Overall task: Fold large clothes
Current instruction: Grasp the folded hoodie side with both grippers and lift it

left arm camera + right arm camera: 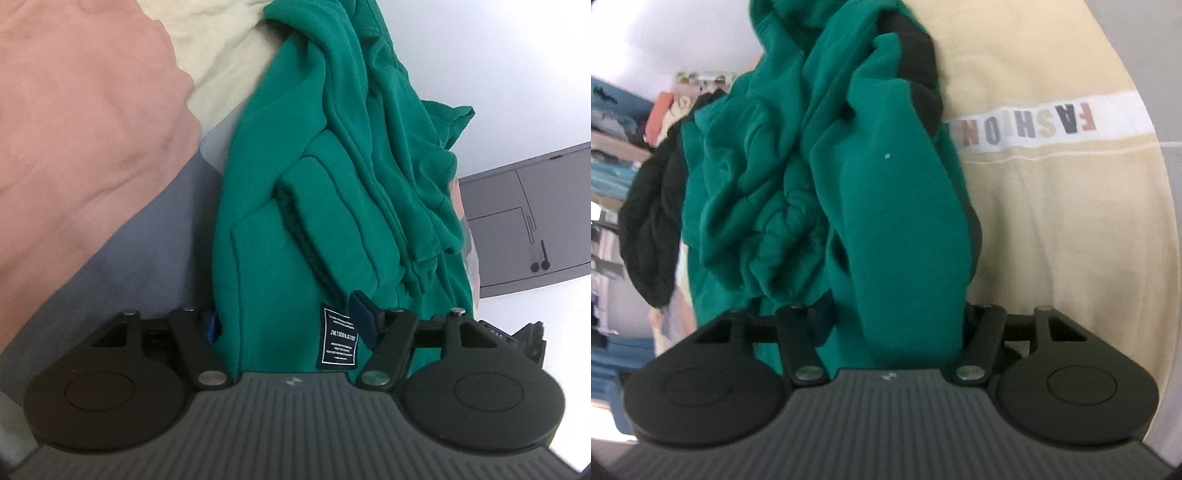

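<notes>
A large green sweatshirt (314,166) lies bunched in thick folds, with a black sewn-in label (338,341) near its edge. My left gripper (286,325) is shut on a thick fold of it, the label just between the fingers; one blue pad (364,319) shows at the cloth's right side. In the right wrist view the same green sweatshirt (894,221) fills the gap between the fingers. My right gripper (894,321) is shut on a fat roll of it, which hides most of the pads. A black lining (919,74) shows along one green fold.
A pink garment (74,129) and a cream cloth (221,55) lie left of the green one on a grey-blue surface (147,251). A grey panel (535,214) stands at the right. A beige top printed FASHION (1052,203), a black garment (646,221) and shelves of clothes (613,147) surround the right gripper.
</notes>
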A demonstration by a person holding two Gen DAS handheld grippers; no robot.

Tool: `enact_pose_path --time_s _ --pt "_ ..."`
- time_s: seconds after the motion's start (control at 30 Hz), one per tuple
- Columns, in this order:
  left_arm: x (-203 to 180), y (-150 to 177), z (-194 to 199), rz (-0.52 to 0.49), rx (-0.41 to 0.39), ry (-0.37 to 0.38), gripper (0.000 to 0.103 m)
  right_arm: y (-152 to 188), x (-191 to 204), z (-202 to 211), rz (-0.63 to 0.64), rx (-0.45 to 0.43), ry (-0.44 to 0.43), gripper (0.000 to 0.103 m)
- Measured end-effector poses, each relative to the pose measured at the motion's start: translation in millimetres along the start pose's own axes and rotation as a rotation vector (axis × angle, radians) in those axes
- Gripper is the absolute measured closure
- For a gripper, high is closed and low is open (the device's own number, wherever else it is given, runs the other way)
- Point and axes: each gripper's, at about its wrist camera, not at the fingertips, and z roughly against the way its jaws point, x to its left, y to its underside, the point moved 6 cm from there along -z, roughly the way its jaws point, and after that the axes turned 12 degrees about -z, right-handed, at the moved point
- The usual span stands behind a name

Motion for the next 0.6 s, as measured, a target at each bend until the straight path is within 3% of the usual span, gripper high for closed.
enact_pose_path --time_s 0.07,0.13,0.17,0.27,0.4,0.6 --pt "1.5 -0.7 -5.3 -0.002 0.003 -0.007 0.036 4.3 6.3 0.0 0.046 -0.006 0.017 0.053" --pt "2.8 -0.4 -4.2 -0.009 -0.014 -0.056 0.055 7.4 13.0 0.6 0.085 -0.003 0.002 0.064" --pt "6.1 2.6 -1.0 -0.009 -0.018 -0.064 0.063 8.6 16.2 3.3 0.095 -0.01 -0.013 0.075" --pt "6.3 4.0 4.2 -0.009 -0.042 -0.058 0.088 13.4 32.4 17.3 0.148 -0.061 -0.086 0.079" --pt "-0.6 2.8 24.3 0.008 -0.11 0.01 0.093 22.4 52.5 39.4 0.184 -0.115 -0.186 0.083" --pt "-7.2 -2.3 69.0 0.072 -0.2 0.122 0.098 26.8 61.8 87.1 0.131 -0.157 -0.426 0.085"
